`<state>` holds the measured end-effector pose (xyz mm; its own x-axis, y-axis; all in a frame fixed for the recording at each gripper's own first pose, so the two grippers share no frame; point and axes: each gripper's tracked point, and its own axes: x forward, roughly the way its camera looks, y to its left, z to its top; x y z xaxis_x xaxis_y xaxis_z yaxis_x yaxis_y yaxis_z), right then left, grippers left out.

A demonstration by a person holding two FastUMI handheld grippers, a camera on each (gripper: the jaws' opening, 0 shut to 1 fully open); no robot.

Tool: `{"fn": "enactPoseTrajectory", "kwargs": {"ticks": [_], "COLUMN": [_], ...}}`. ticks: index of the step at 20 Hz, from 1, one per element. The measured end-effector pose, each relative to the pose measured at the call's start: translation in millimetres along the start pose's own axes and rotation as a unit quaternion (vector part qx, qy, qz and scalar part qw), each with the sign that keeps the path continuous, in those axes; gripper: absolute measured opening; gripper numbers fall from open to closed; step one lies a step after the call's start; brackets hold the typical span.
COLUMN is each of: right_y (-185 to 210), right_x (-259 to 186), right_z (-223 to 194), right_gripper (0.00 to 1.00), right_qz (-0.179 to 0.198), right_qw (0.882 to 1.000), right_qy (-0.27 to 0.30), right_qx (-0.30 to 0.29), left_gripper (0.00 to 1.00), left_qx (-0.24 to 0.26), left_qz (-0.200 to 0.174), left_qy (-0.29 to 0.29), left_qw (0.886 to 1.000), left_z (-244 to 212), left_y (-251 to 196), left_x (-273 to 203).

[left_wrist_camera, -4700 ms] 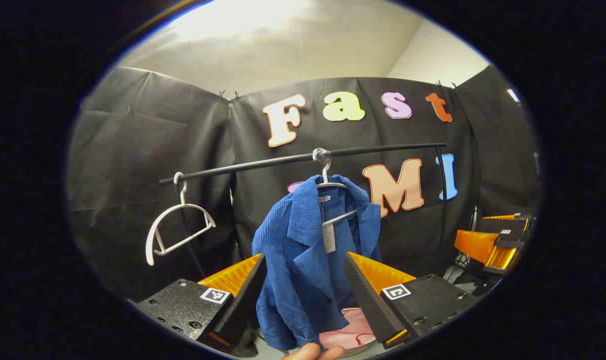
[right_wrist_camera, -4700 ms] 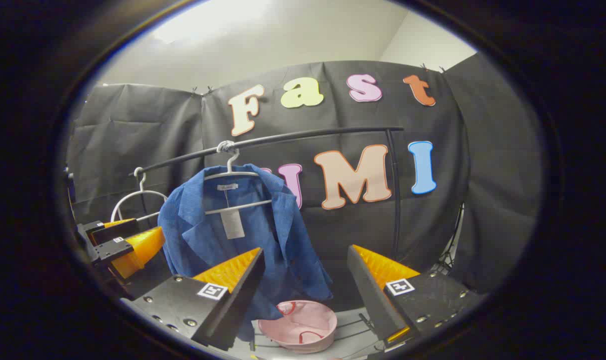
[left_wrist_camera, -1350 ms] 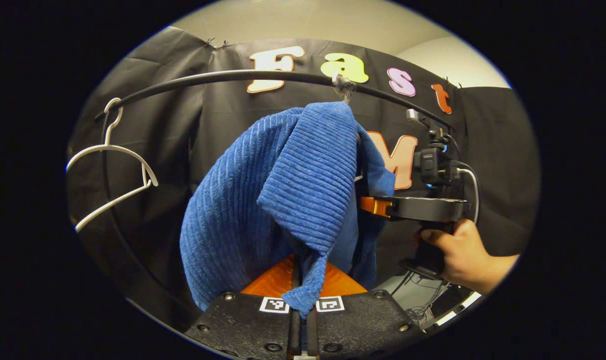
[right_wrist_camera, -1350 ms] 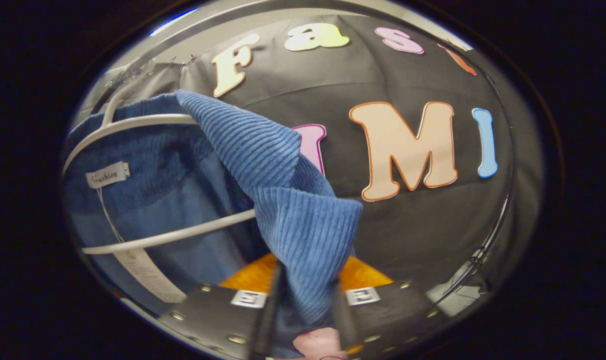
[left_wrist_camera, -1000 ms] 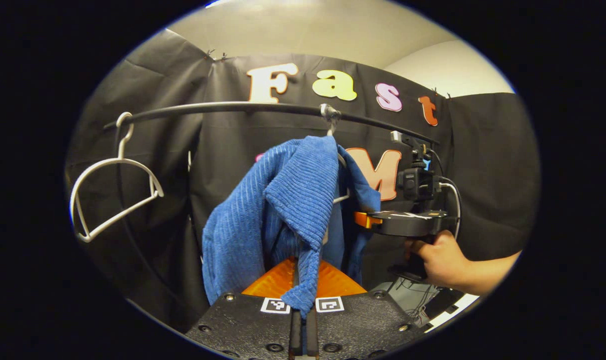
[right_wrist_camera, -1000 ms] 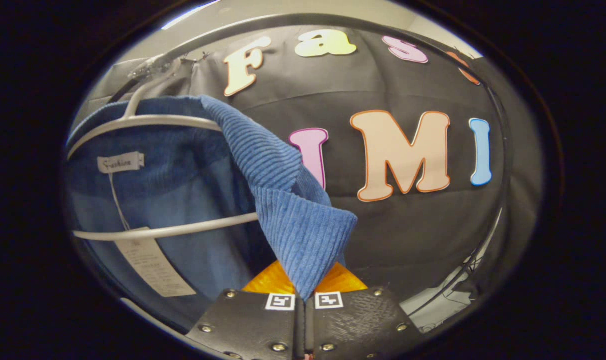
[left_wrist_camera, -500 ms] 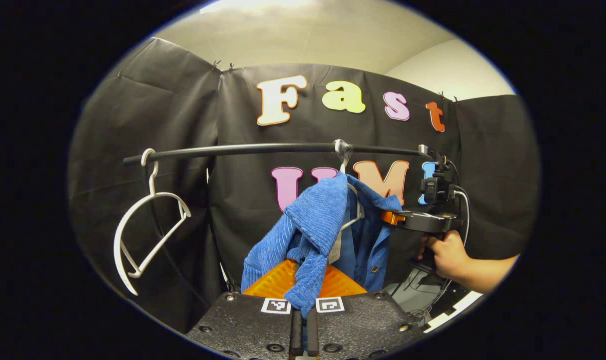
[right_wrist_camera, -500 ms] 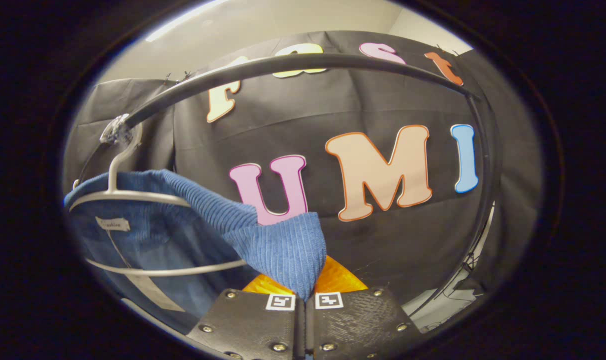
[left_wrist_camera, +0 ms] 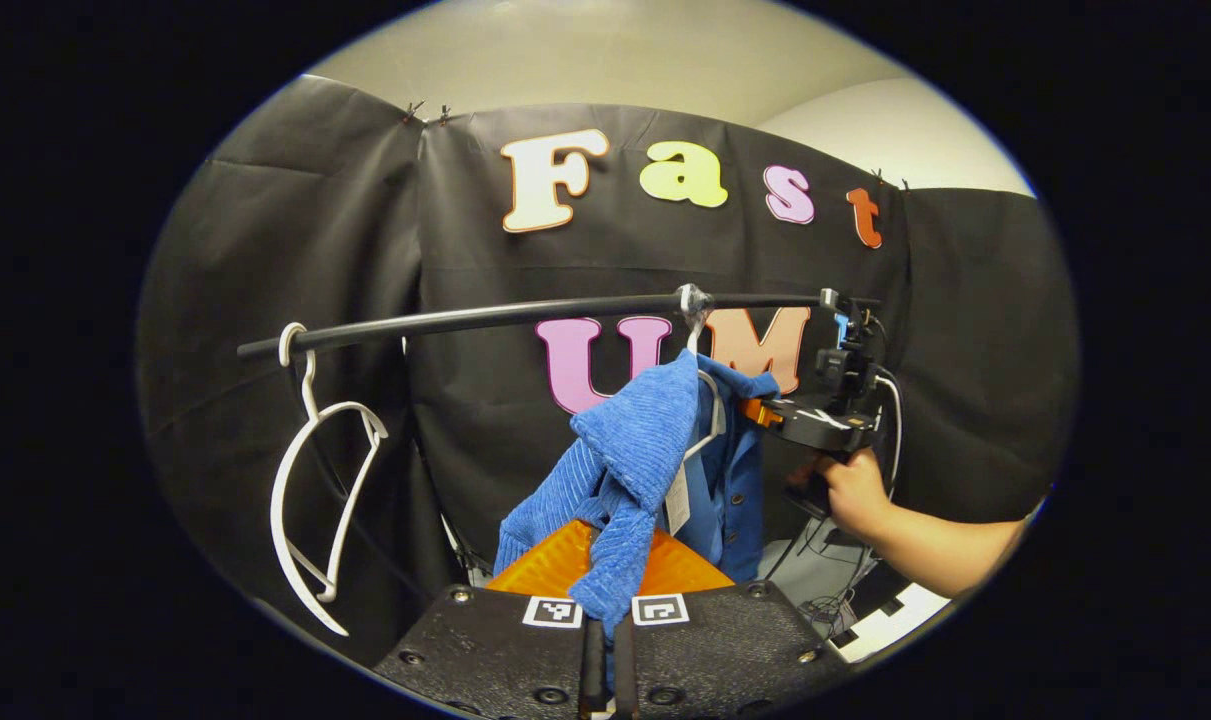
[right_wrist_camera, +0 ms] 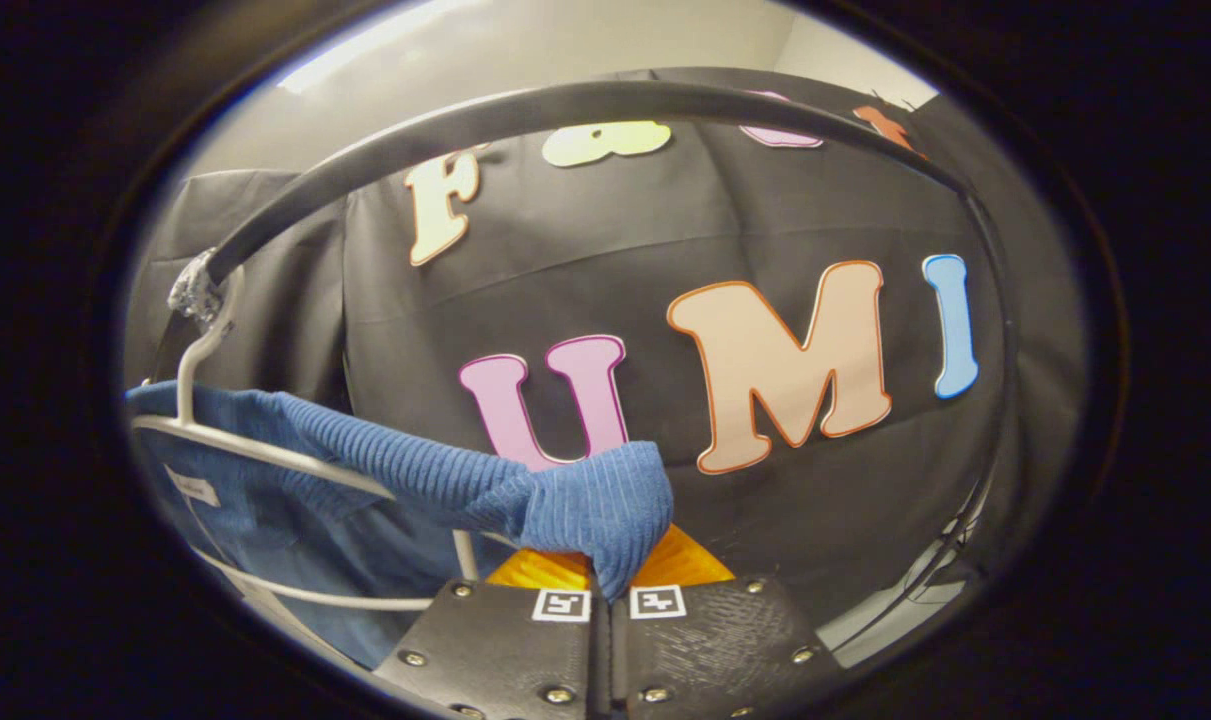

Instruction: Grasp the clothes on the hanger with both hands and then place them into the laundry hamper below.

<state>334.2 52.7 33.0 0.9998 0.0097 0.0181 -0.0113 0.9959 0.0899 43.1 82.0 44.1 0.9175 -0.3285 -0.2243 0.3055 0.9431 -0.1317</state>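
I have the left gripper (left_wrist_camera: 602, 640) pressed together on a fold of the blue corduroy shirt (left_wrist_camera: 633, 450), the cloth running up from between its orange fingers (left_wrist_camera: 555, 555) toward the rail. My right gripper (right_wrist_camera: 605, 610) is likewise clamped on another bunch of the same shirt, which bulges just above its closed tips. In the left gripper view I also see that right gripper out beside the shirt, gripped by a hand (left_wrist_camera: 850, 490), just below the black rail (left_wrist_camera: 485, 316). The shirt hangs from a white hanger (right_wrist_camera: 265, 455) whose hook sits on the rail under a wad of clear tape (right_wrist_camera: 193, 288); part of the hanger's frame shows bare beside the cloth. Farther along the rail, well apart from the shirt, a second white hanger (left_wrist_camera: 320, 480) dangles empty and tilted.
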Motion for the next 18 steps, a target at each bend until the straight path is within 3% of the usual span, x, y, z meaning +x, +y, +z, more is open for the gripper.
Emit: {"fn": "enactPoseTrajectory", "kwargs": {"ticks": [6, 11, 13, 18], "right_y": [14, 21, 19, -1], "right_x": [32, 52, 56, 65], "right_z": [8, -1, 1, -20], "right_gripper": [0.0, 0.0, 0.0, 0.0], "right_qz": [-0.002, 0.015, 0.017, -0.014], "right_qw": [0.999, 0.999, 0.999, 1.0], "right_qy": [-0.033, -0.03, -0.03, -0.01], "right_qx": [0.013, 0.008, 0.009, -0.008], "left_gripper": [0.05, 0.04, 0.04, 0.04], "left_qx": [0.045, 0.111, 0.143, 0.084], "left_qz": [0.017, 0.079, 0.124, 0.094], "left_qy": [0.013, 0.032, 0.035, 0.055], "left_qw": [0.999, 0.99, 0.981, 0.991], "left_z": [6, 8, 16, -17], "left_y": [34, 81, 108, 93], "left_x": [5, 13, 15, 48]}}
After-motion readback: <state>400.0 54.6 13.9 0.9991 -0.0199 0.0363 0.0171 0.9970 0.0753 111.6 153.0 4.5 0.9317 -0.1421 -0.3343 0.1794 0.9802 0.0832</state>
